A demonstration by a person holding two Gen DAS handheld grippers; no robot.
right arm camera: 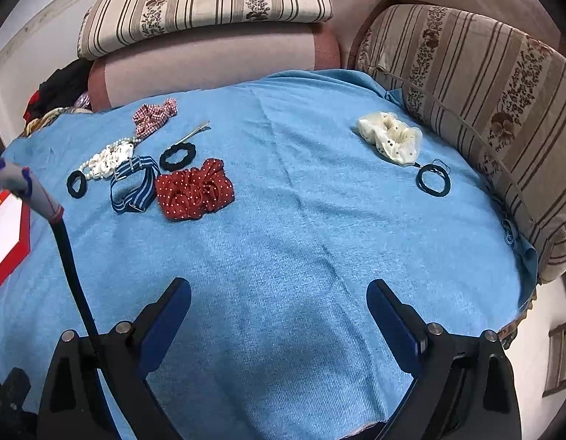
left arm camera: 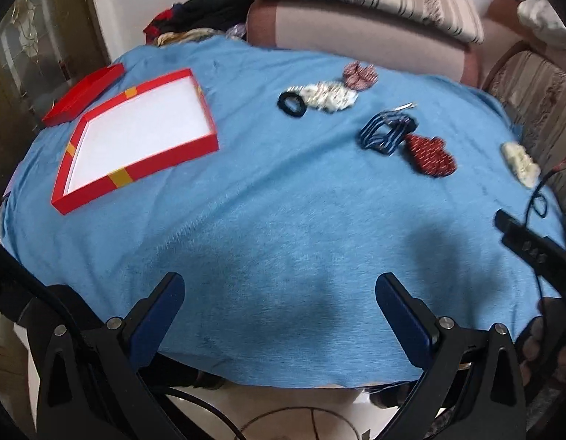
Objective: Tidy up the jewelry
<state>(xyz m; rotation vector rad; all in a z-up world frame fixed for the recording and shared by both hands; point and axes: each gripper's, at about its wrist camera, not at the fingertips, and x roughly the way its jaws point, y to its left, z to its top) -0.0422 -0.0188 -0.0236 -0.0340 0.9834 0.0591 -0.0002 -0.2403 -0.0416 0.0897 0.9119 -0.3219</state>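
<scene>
An open red box (left arm camera: 136, 174) with a white inside lies at the left of the blue cloth; its corner also shows in the right wrist view (right arm camera: 24, 242). Hair items lie at the far side: a red dotted scrunchie (right arm camera: 194, 194) (left arm camera: 431, 156), a blue striped band (right arm camera: 134, 183) (left arm camera: 385, 134), black hair ties (right arm camera: 177, 156) (left arm camera: 292, 104), a white scrunchie with pearls (right arm camera: 108, 159) (left arm camera: 330, 95), a checked scrunchie (right arm camera: 154, 113), a metal clip (right arm camera: 194, 132), a cream scrunchie (right arm camera: 391, 139) (left arm camera: 521, 163) and a thin black tie (right arm camera: 433, 181). My left gripper (left arm camera: 279, 288) and right gripper (right arm camera: 279, 295) are open and empty above the near cloth.
The red box lid (left arm camera: 83, 93) lies behind the box. Striped sofa cushions (right arm camera: 484, 110) border the cloth at the back and right. Dark clothes (left arm camera: 205, 11) are piled at the back left. A cable (right arm camera: 72, 264) crosses the left of the right wrist view.
</scene>
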